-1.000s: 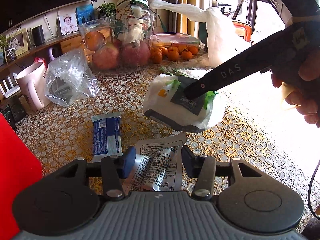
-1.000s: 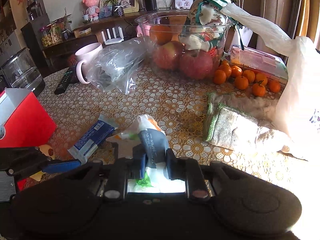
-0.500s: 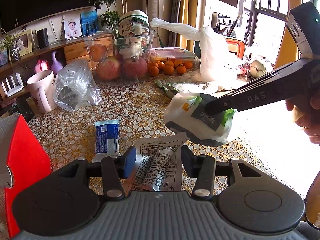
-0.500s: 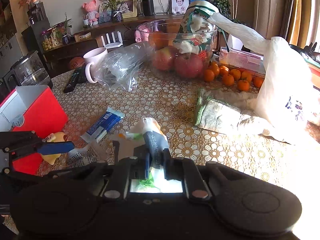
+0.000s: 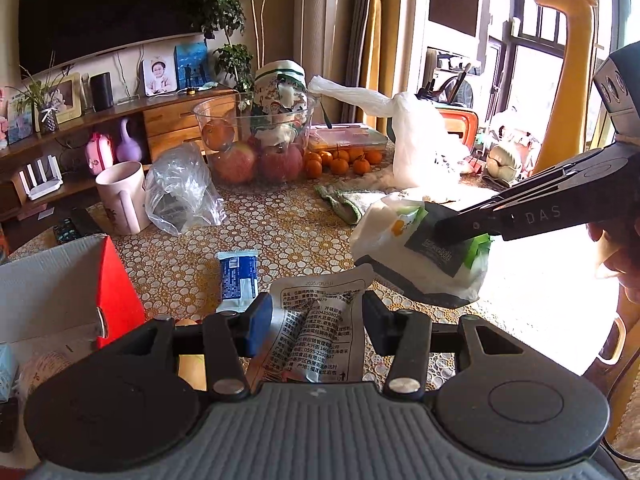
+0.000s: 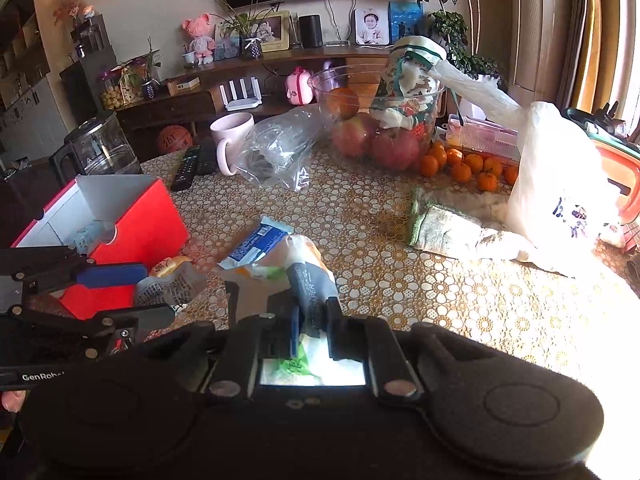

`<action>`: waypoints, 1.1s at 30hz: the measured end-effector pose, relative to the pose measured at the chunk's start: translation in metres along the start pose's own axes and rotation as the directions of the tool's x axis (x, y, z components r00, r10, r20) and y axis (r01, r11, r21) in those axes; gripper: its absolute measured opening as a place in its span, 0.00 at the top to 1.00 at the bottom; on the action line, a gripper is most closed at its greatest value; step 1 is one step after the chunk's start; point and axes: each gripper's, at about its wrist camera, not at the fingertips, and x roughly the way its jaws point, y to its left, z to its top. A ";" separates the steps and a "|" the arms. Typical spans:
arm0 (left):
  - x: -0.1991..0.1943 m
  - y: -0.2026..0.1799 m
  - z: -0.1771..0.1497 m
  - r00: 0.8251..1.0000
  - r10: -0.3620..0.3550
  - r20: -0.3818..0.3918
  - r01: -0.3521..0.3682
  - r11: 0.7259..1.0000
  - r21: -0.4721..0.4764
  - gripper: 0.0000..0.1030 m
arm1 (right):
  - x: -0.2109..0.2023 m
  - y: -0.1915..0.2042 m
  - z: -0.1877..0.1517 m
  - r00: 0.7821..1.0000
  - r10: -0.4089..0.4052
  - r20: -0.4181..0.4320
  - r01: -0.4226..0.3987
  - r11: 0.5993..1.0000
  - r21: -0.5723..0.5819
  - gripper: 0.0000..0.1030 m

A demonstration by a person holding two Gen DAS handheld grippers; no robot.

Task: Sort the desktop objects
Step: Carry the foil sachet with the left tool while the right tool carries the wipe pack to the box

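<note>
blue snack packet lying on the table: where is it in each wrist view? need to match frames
Left wrist: the blue snack packet lies flat on the tablecloth, lower centre-left, just above the left gripper's blue finger pad.
Right wrist: the packet lies left of centre, between the red box and the tissue pack that the right gripper holds.
Shared landmark: the glass fruit bowl.

Bright daylight pours through the tall windows [image 5: 532, 60] past mustard curtains [image 5: 366, 32] — a dark television [image 5: 108, 8] hangs above the wooden sideboard [image 5: 172, 120]
</note>
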 end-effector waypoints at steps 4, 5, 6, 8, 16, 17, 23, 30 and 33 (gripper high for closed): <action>-0.030 0.011 0.000 0.999 0.028 0.025 -0.027 1.000 -0.008 0.54 | -0.016 0.020 0.004 1.000 0.025 0.013 -0.025 1.000 -0.014 0.88; -0.036 0.014 0.000 0.999 0.033 0.028 -0.033 0.999 -0.010 0.54 | -0.019 0.026 0.005 0.999 0.030 0.016 -0.030 0.999 -0.022 0.88; -0.044 0.018 -0.001 0.999 0.041 0.033 -0.040 0.999 -0.014 0.54 | -0.022 0.031 0.006 0.999 0.035 0.018 -0.034 0.999 -0.029 0.88; -0.059 0.027 -0.001 0.998 0.056 0.042 -0.055 0.998 -0.026 0.54 | -0.026 0.044 0.008 0.999 0.045 0.023 -0.044 0.998 -0.044 0.88; -0.105 0.063 -0.007 0.990 0.132 0.059 -0.130 0.991 -0.033 0.54 | -0.031 0.102 0.021 0.995 0.102 0.022 -0.099 0.989 -0.108 0.88; -0.109 0.067 -0.008 0.988 0.141 0.059 -0.139 0.990 -0.035 0.54 | -0.030 0.108 0.023 0.994 0.112 0.021 -0.108 0.987 -0.116 0.88; -0.128 0.094 -0.016 0.980 0.191 0.053 -0.189 0.981 -0.044 0.54 | -0.023 0.148 0.034 0.988 0.154 0.017 -0.149 0.975 -0.164 0.88; -0.146 0.130 -0.025 0.967 0.253 0.037 -0.251 0.966 -0.056 0.54 | -0.011 0.185 0.052 0.981 0.193 0.034 -0.183 0.963 -0.200 0.88; -0.152 0.147 -0.027 0.958 0.286 0.032 -0.284 0.957 -0.054 0.54 | -0.003 0.197 0.060 0.978 0.206 0.039 -0.194 0.960 -0.199 0.88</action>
